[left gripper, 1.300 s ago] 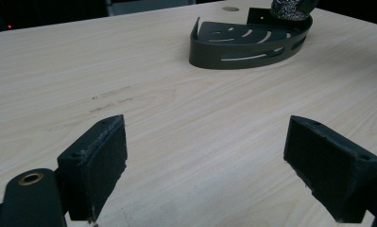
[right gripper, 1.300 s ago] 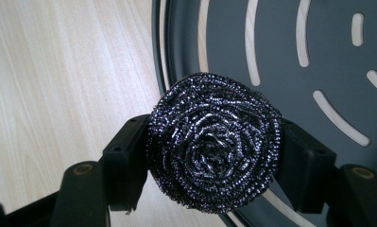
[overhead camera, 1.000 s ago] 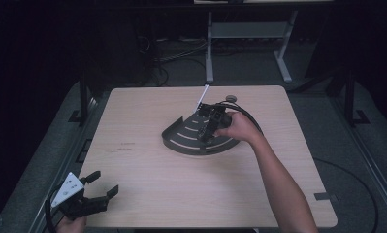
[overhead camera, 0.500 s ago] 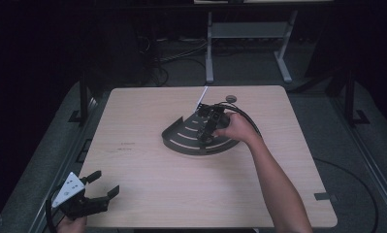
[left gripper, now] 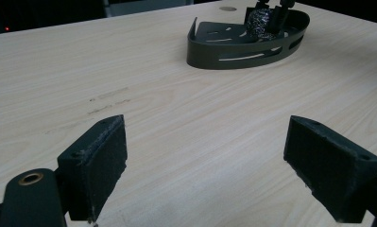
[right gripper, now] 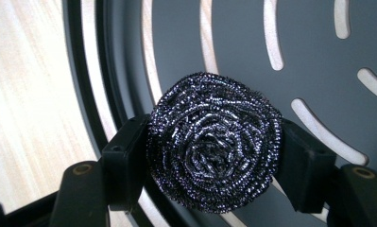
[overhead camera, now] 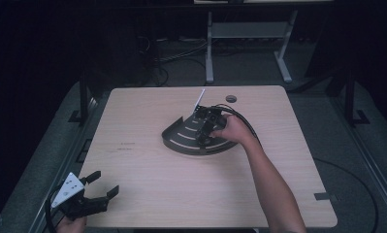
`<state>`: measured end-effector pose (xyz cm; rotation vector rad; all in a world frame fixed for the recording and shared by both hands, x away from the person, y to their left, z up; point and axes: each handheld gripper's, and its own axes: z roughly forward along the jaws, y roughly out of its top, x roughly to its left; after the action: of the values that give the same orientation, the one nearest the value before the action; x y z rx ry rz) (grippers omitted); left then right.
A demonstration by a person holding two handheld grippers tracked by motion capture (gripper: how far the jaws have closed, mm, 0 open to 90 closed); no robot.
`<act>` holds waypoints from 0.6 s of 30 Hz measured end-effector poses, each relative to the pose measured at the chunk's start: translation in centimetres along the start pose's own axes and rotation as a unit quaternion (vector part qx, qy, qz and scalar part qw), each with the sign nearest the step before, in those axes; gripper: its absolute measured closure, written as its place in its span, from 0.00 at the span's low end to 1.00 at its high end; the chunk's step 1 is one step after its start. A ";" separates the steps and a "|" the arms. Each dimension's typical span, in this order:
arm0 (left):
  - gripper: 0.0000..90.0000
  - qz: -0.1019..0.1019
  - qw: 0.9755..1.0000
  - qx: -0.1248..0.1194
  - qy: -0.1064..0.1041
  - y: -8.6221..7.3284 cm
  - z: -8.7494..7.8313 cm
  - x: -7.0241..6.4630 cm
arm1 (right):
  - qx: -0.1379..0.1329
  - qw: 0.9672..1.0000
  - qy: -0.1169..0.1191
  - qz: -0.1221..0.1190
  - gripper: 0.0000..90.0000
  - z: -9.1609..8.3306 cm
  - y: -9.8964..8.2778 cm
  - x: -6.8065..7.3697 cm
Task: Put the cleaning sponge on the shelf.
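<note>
1. Our right tool (right gripper: 214, 156) pinches a steel-wool scourer (right gripper: 213, 146), one pad pressed against each side of the coil.
2. Directly beneath that tool we see the slotted floor of a dark fan-shaped tray (right gripper: 318, 56), with the scourer held inside the tray's curved rim.
3. From the high view, our right tool (overhead camera: 206, 130) sits over the tray (overhead camera: 179, 141) near the middle of the counter (overhead camera: 147, 194).
4. Our left tool (left gripper: 205, 165) has its jaws spread wide with nothing between them, only bare counter (left gripper: 176, 118) under it.
5. Well ahead of the left tool we see the tray (left gripper: 233, 56) and the scourer (left gripper: 259, 23) in it.
6. Our left tool (overhead camera: 91, 191) hovers at the counter's near left corner, well apart from the tray.
</note>
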<state>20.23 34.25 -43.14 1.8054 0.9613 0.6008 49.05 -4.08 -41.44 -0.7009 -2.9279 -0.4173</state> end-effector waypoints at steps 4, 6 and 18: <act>0.15 0.000 1.000 0.002 0.001 0.0 0.0 0.1 | -0.001 1.000 -0.005 0.001 0.37 0.3 0.0 -0.2; 0.15 0.001 1.000 0.002 0.000 -0.1 0.0 0.1 | 0.001 1.000 -0.002 0.004 0.37 0.5 0.0 -0.3; 0.15 0.002 1.000 0.002 0.002 0.0 0.0 0.1 | 0.002 1.000 -0.006 0.009 0.37 0.8 0.0 -0.6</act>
<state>20.24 34.35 -43.14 1.8101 0.9626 0.6057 49.55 -4.11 -42.31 -0.7319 -2.9296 -0.4055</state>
